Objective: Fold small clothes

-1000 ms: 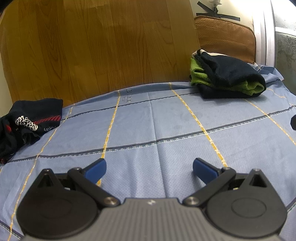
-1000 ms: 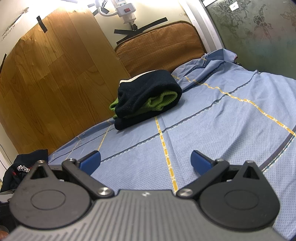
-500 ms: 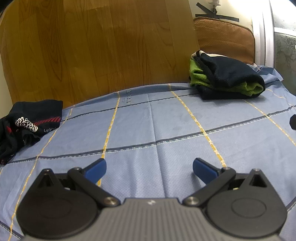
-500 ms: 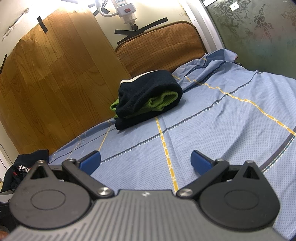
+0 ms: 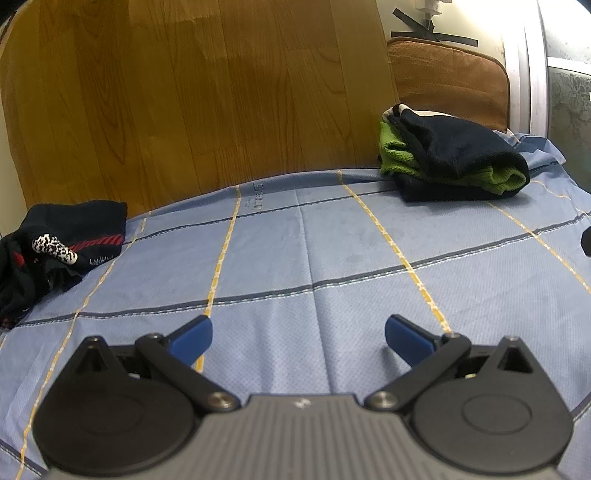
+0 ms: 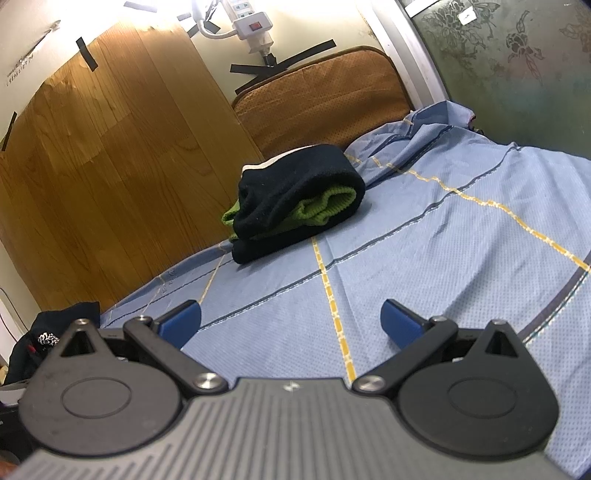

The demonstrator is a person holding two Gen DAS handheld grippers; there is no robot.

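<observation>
A folded stack of dark navy and green clothes (image 5: 454,162) lies at the far right of the blue checked cloth (image 5: 332,258); it also shows in the right wrist view (image 6: 295,206). A loose heap of dark clothes with red stripes and a black-and-white patch (image 5: 55,247) lies at the far left, and shows in the right wrist view (image 6: 40,339). My left gripper (image 5: 298,334) is open and empty, low over the cloth. My right gripper (image 6: 291,319) is open and empty, low over the cloth, short of the folded stack.
A wooden board (image 5: 184,92) stands behind the cloth. A brown cushion (image 6: 325,96) leans against the wall behind the stack. A power strip (image 6: 251,26) hangs on the wall. A frosted flowered pane (image 6: 517,66) borders the right side.
The left view has tilted down slightly, so the folded stack sits a little lower in it. The right gripper has moved a little toward the folded stack. Both grippers stay open.
</observation>
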